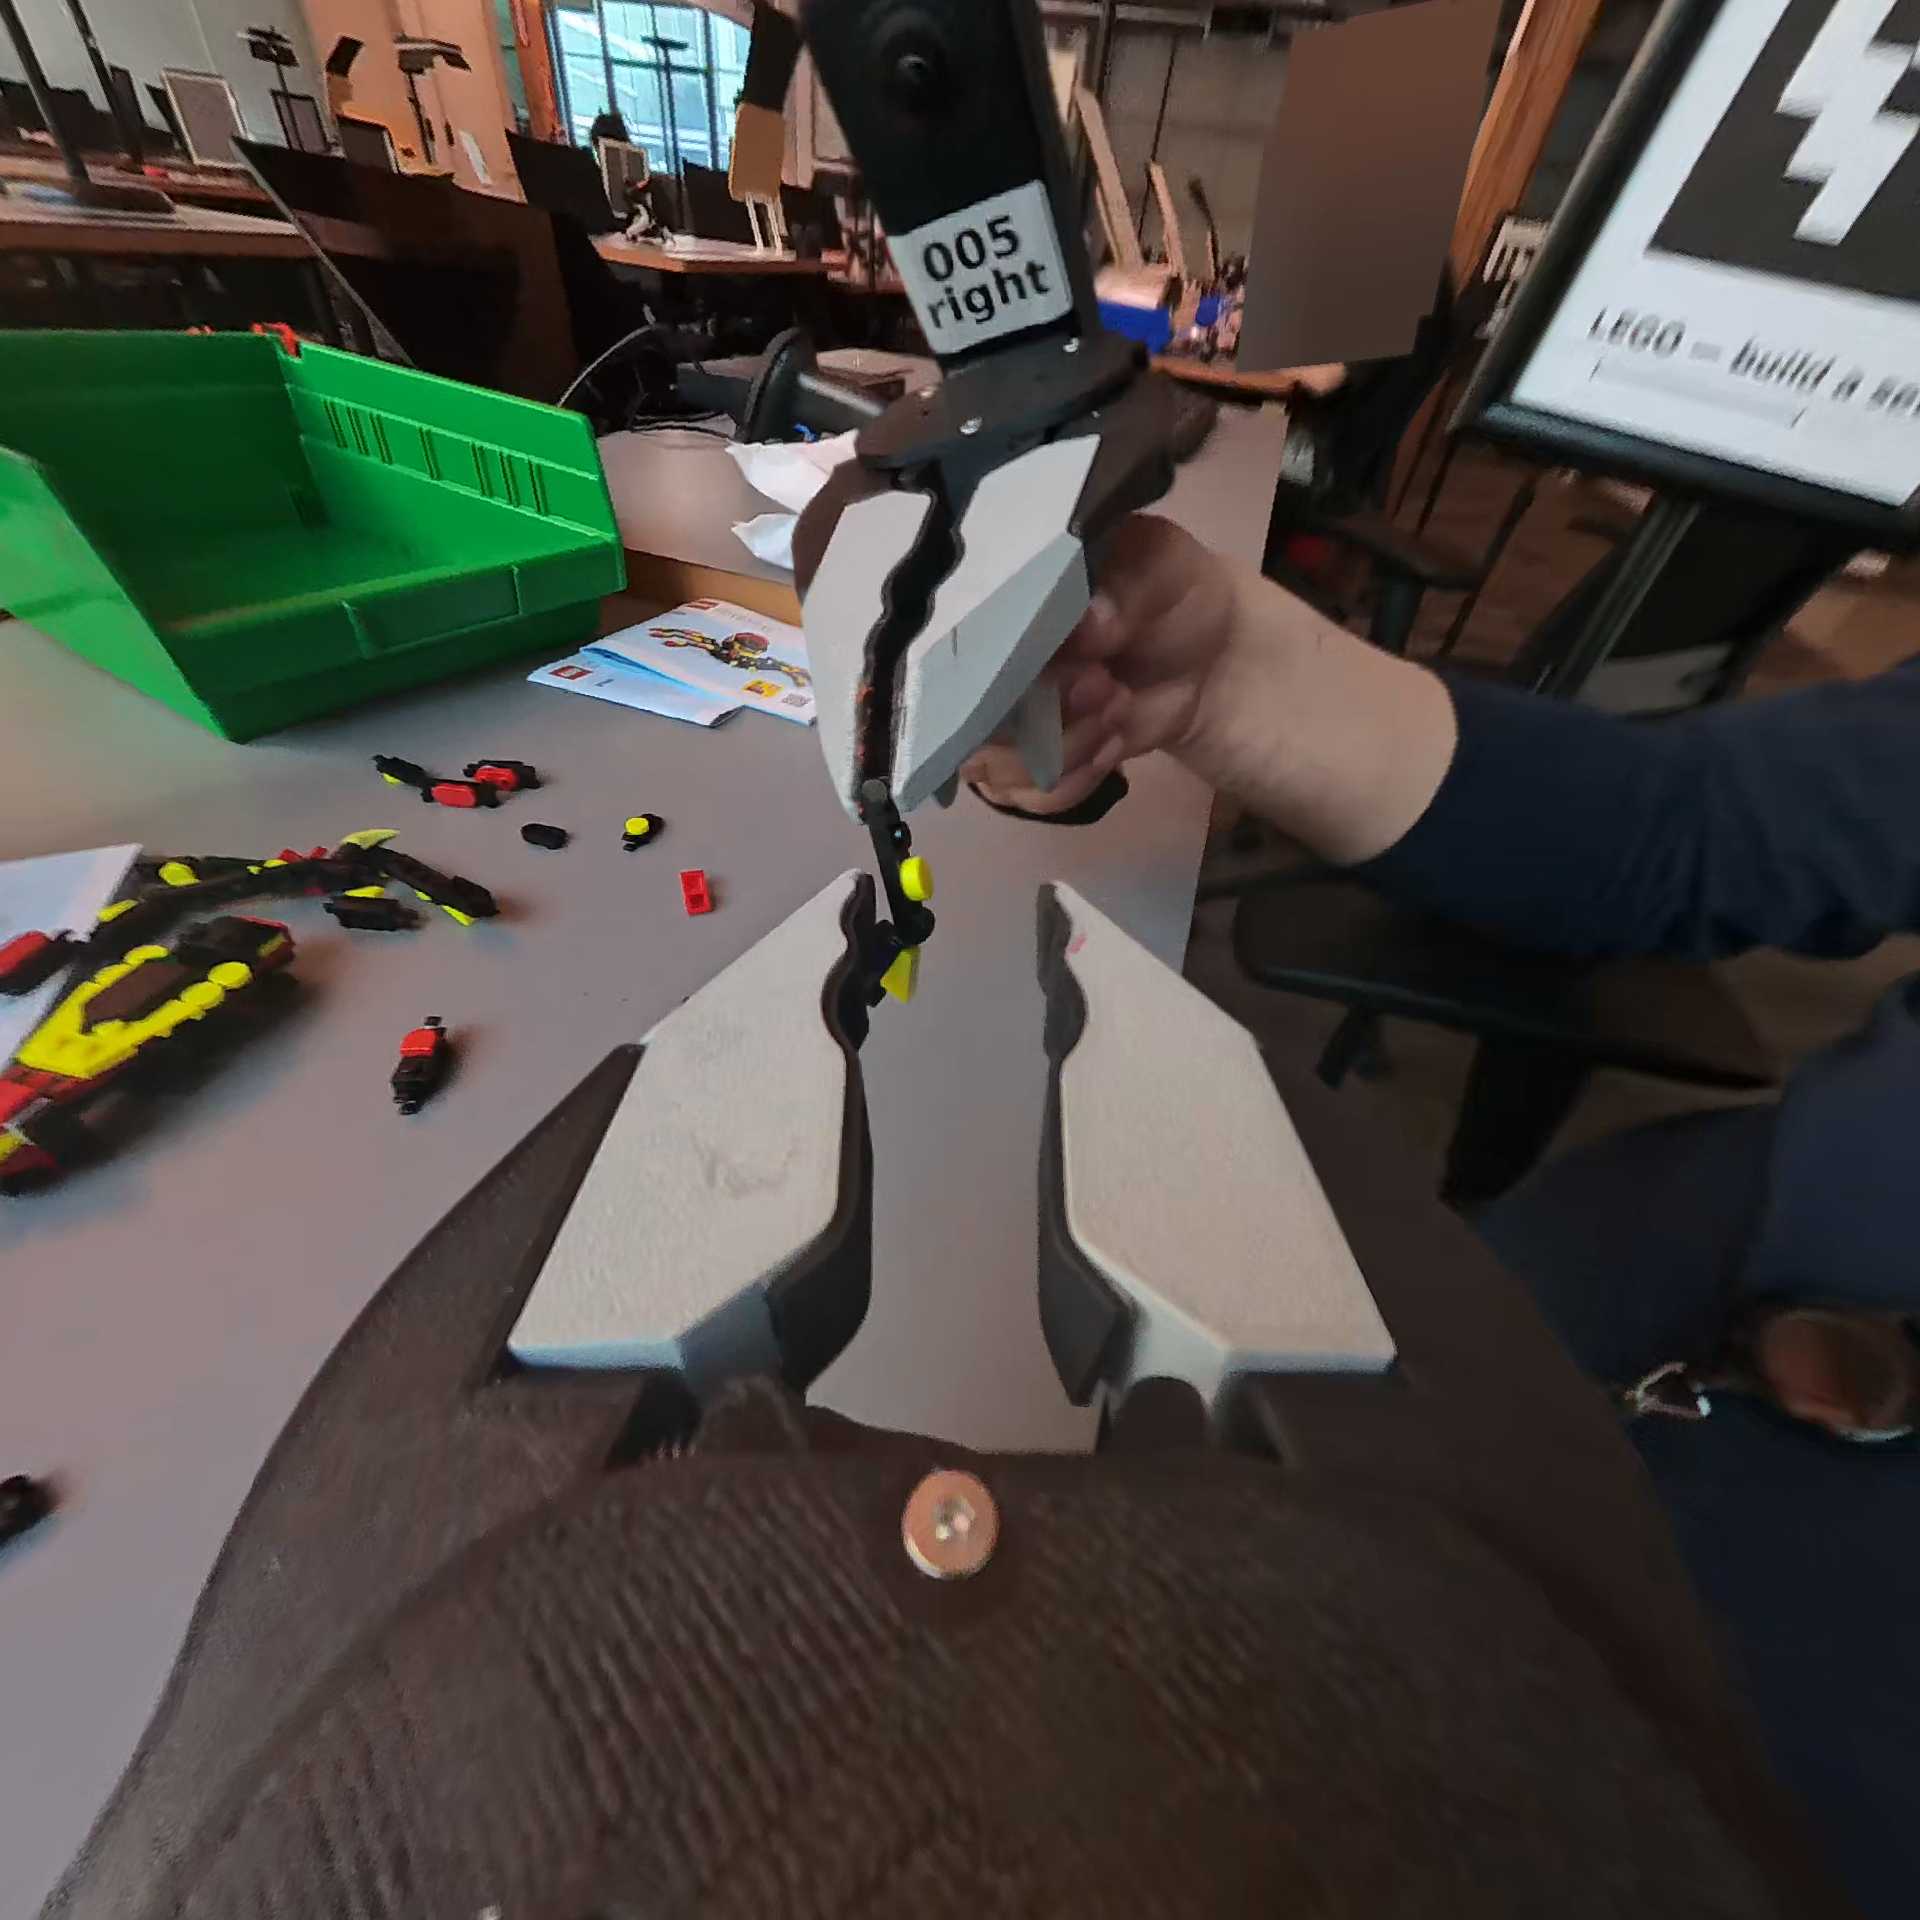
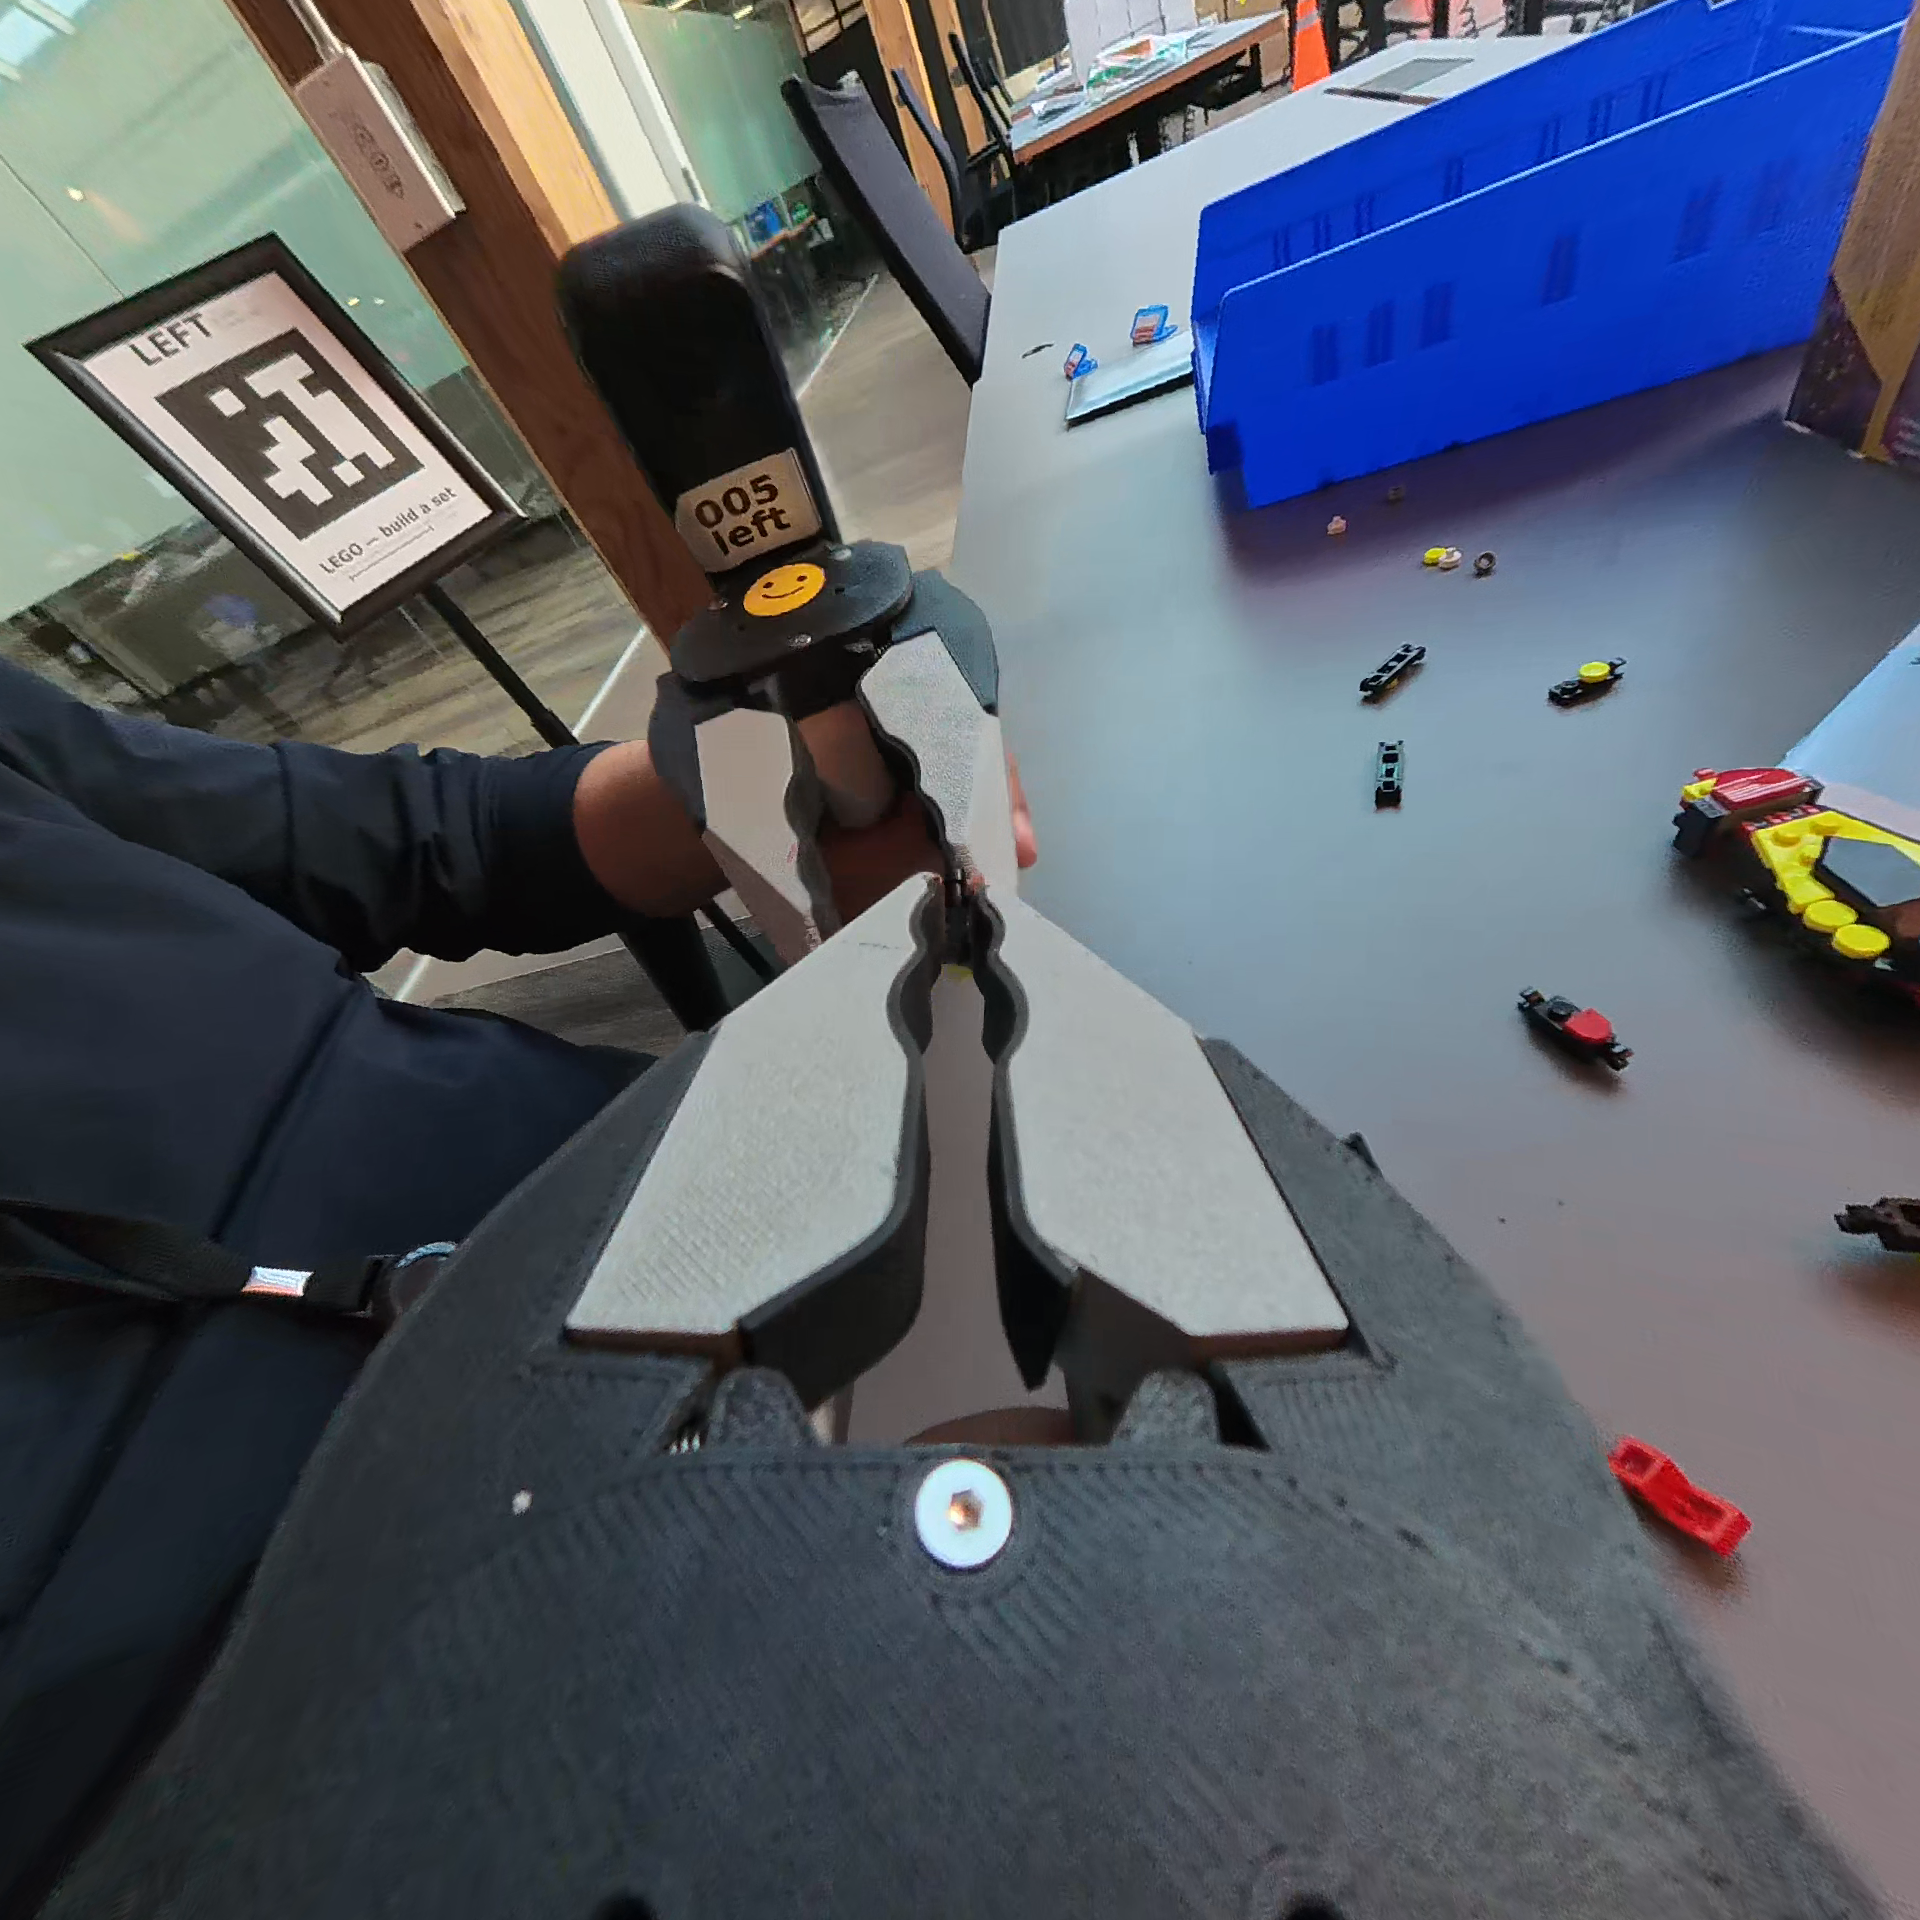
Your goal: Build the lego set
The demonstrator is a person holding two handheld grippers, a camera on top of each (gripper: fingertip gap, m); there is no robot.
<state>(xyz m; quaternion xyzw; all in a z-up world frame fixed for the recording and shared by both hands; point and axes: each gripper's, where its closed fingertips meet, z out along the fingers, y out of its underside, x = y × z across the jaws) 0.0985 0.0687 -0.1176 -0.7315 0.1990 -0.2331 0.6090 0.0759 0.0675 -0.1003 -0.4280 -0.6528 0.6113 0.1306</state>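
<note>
Two grippers meet over the grey table: right gripper clamped on the top of a black-yellow brick limb, left gripper spread apart, one pad touching it; half-built model and loose bricks lie unassembled.

A grey bench carries a green bin, a blue bin, an instruction booklet and scattered brick pieces (black, red, yellow).
</note>
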